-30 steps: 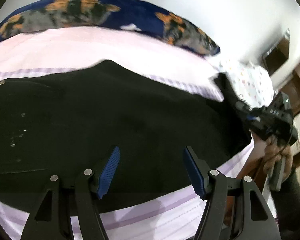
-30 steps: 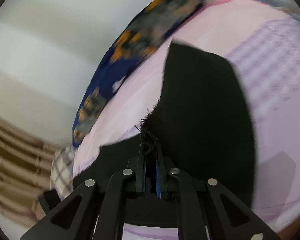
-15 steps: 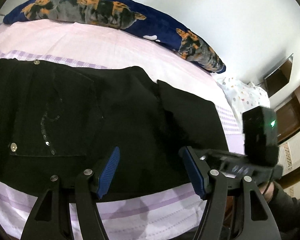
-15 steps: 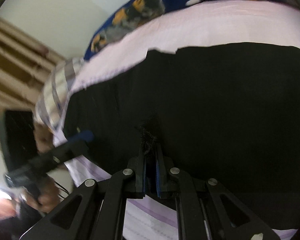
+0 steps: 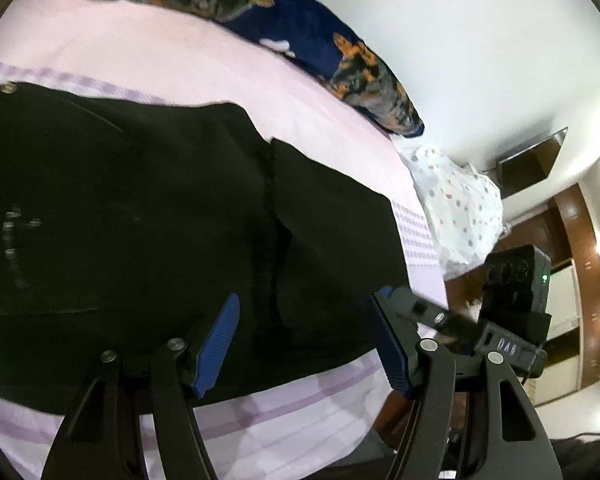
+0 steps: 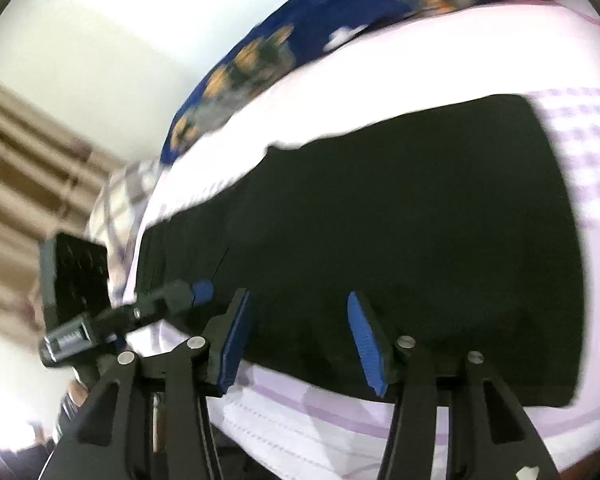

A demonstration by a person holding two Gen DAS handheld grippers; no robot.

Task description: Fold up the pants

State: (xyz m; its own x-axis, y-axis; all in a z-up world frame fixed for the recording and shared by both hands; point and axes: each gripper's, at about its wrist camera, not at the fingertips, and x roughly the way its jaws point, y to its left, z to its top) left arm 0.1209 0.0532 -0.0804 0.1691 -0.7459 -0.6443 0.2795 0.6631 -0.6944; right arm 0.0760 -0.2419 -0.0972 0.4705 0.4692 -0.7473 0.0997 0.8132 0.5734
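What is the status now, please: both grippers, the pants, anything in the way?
Left hand-held gripper open, empty. Right hand-held gripper jaws just opened, nothing between them. Black pants folded over, flat on the pink bedsheet. Nothing in the way.

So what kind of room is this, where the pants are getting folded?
Most likely a bedroom. The black pants lie on a bed with a pink and lilac sheet, a long navy pillow with an animal print runs along the white wall, and a dotted pillow sits at the bed's end.
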